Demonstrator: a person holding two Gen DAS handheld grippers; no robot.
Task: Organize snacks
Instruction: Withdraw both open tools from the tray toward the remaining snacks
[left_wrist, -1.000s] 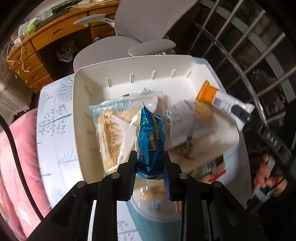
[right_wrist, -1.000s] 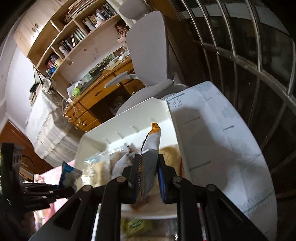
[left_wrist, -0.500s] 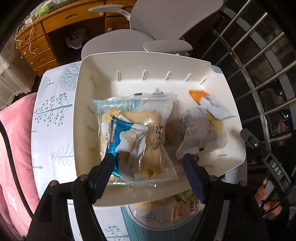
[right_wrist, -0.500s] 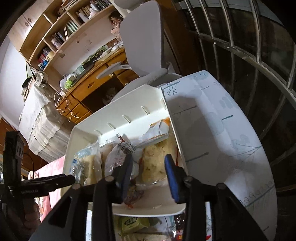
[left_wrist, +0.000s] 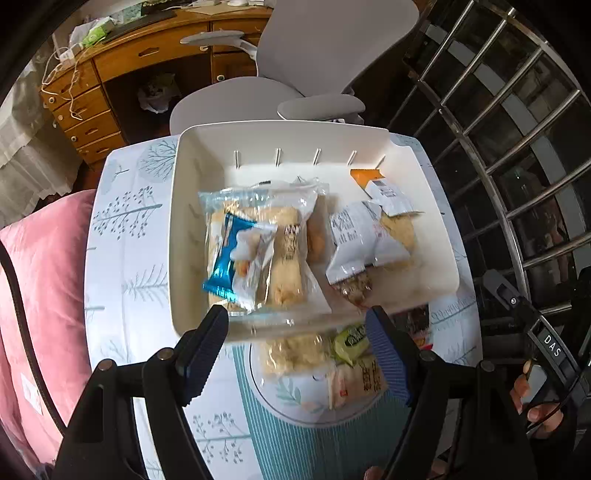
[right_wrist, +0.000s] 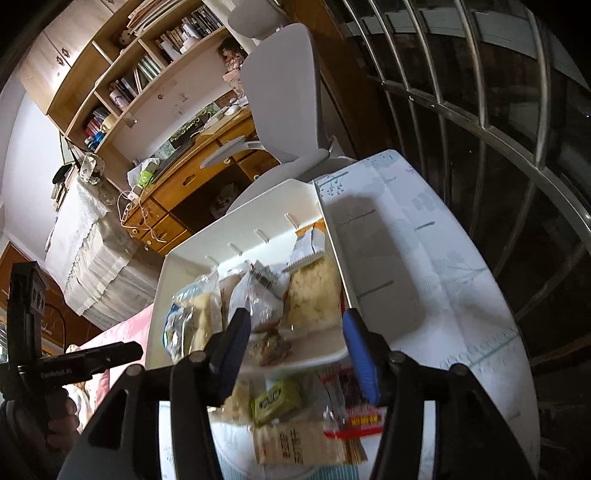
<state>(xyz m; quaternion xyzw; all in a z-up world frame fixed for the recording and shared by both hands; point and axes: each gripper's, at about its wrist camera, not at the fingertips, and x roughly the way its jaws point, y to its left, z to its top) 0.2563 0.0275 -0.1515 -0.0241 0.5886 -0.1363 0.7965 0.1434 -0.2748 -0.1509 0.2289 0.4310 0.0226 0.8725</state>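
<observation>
A white bin (left_wrist: 192, 155) (right_wrist: 258, 206) on the table holds several snack packs: a blue packet (left_wrist: 231, 258) lying on a clear biscuit bag (left_wrist: 288, 243), a white pack (left_wrist: 354, 240) and an orange-tipped packet (left_wrist: 380, 188) (right_wrist: 310, 236). More snacks, among them a green packet (left_wrist: 351, 341) (right_wrist: 275, 400), lie on a plate (left_wrist: 295, 402) in front of the bin. My left gripper (left_wrist: 297, 349) is open and empty above the bin's near rim. My right gripper (right_wrist: 295, 347) is open and empty over the bin's near edge.
A grey office chair (left_wrist: 317, 66) stands behind the bin, with a wooden desk (left_wrist: 122, 74) beyond. A metal window grille (left_wrist: 517, 129) runs along the right. A pink cushion (left_wrist: 40, 295) lies left of the table. The tree-patterned tablecloth (right_wrist: 424, 258) spreads right of the bin.
Both grippers opened: the left let go of the blue packet, the right of the orange-tipped packet. Both packets now lie in the bin, and both grippers have drawn back towards the plate.
</observation>
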